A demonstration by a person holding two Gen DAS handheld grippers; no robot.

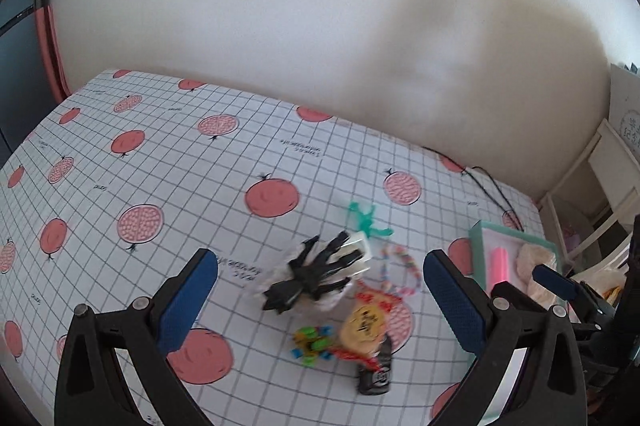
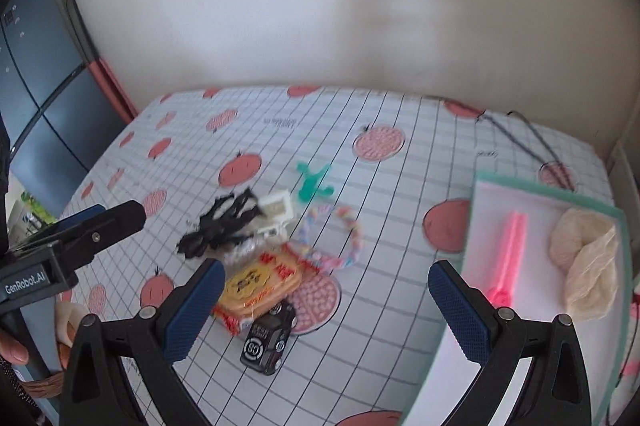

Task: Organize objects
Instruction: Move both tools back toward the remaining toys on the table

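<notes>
Clutter sits mid-tabletop (image 2: pixel 400 246): a black hair claw (image 2: pixel 224 222), a green figure (image 2: pixel 312 182), a pastel bracelet (image 2: pixel 340 238), a yellow snack packet (image 2: pixel 256 286) and a black toy car (image 2: pixel 270 338) (all close together). A teal-rimmed tray (image 2: pixel 540 186) at the right holds a pink stick (image 2: pixel 512 250). Left gripper (image 1: pixel 320 302) and right gripper (image 2: pixel 326 306) hover with fingers apart, empty.

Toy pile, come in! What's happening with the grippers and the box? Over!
Left gripper and right gripper both open, holding nothing. Toy pile loose on checked tablecloth. Box holds pink stick and cream cloth. Nothing in the way.
</notes>
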